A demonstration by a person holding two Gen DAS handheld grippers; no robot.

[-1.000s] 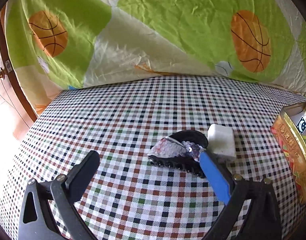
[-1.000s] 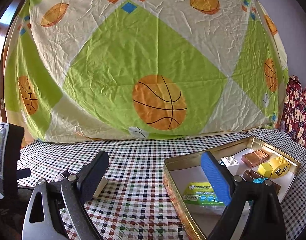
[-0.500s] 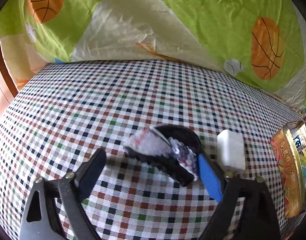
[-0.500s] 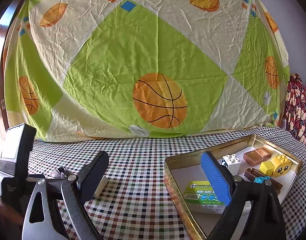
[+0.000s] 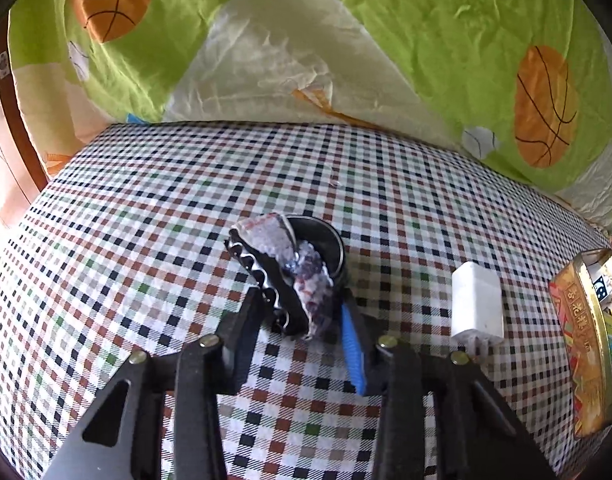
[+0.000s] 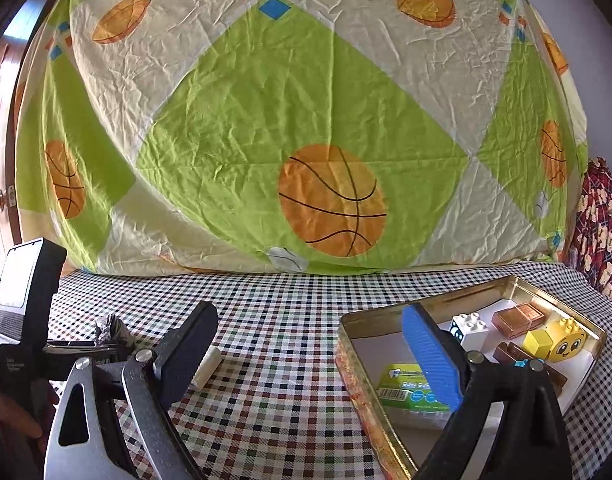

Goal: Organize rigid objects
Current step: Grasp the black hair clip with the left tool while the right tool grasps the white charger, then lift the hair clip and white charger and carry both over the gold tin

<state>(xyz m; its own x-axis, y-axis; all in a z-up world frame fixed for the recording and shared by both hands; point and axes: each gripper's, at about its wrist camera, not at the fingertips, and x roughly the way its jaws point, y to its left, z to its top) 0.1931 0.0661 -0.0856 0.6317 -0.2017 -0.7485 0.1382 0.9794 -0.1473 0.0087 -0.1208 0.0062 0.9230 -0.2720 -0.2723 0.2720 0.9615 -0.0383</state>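
A black toothed hair clip (image 5: 282, 264) with a grey-purple glittery cover lies on the checked tablecloth (image 5: 166, 208). My left gripper (image 5: 300, 312) is shut on its near end, one pad on each side. From the right wrist view the clip (image 6: 110, 330) shows at the far left, behind the left gripper's body (image 6: 22, 320). My right gripper (image 6: 306, 320) hovers open and holds nothing, with a gold tin (image 6: 385, 312) behind its blue pad. A white block (image 5: 475, 304) lies flat to the right of the clip, also seen as the white block (image 6: 208, 366) near the right gripper's dark finger.
The gold tin (image 5: 585, 360) stands at the table's right side. It holds a white brick (image 6: 469, 326), a copper box (image 6: 517, 318), a yellow face brick (image 6: 565, 342) and a green pack (image 6: 405, 384). A green basketball sheet (image 6: 306, 120) hangs behind the table.
My left gripper moved forward and down to the hair clip and its jaws closed from wide open onto it. The right gripper stayed where it was, open.
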